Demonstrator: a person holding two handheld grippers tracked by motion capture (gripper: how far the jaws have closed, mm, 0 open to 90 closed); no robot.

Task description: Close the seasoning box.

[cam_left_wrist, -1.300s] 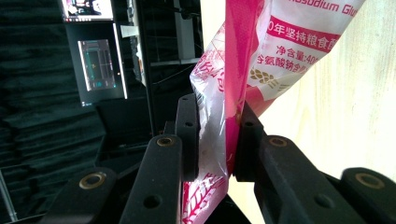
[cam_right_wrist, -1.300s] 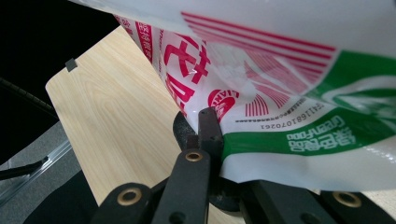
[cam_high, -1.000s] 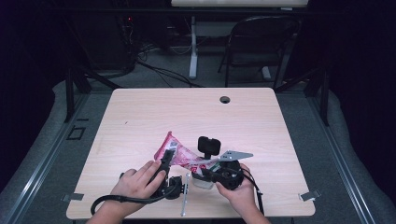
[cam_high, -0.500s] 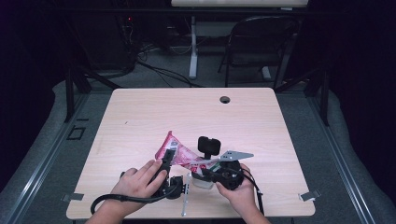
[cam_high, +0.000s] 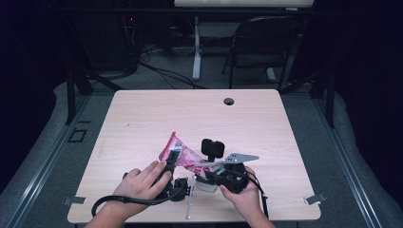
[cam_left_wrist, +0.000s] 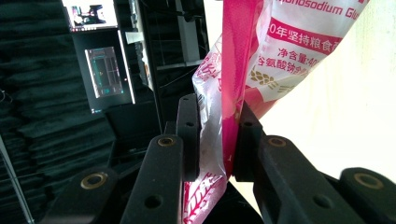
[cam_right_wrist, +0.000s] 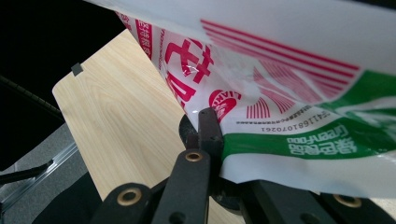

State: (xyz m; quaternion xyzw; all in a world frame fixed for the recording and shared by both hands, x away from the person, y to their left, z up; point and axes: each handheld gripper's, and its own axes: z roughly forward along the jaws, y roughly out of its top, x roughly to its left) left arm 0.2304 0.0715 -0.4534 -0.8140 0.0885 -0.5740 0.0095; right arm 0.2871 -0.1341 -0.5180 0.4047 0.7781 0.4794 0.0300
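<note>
Left hand-held gripper (cam_left_wrist: 217, 140) clamps packet (cam_left_wrist: 280, 51) edge | right hand-held gripper (cam_right_wrist: 205, 135) likewise

Dim, dark surroundings; soft, slightly blurred close-ups.

The bag (cam_right_wrist: 280, 74) between the black jaws is white with pink-red stripes and lettering and a green band; the table (cam_high: 157, 114) is pale wood-grain.
</note>
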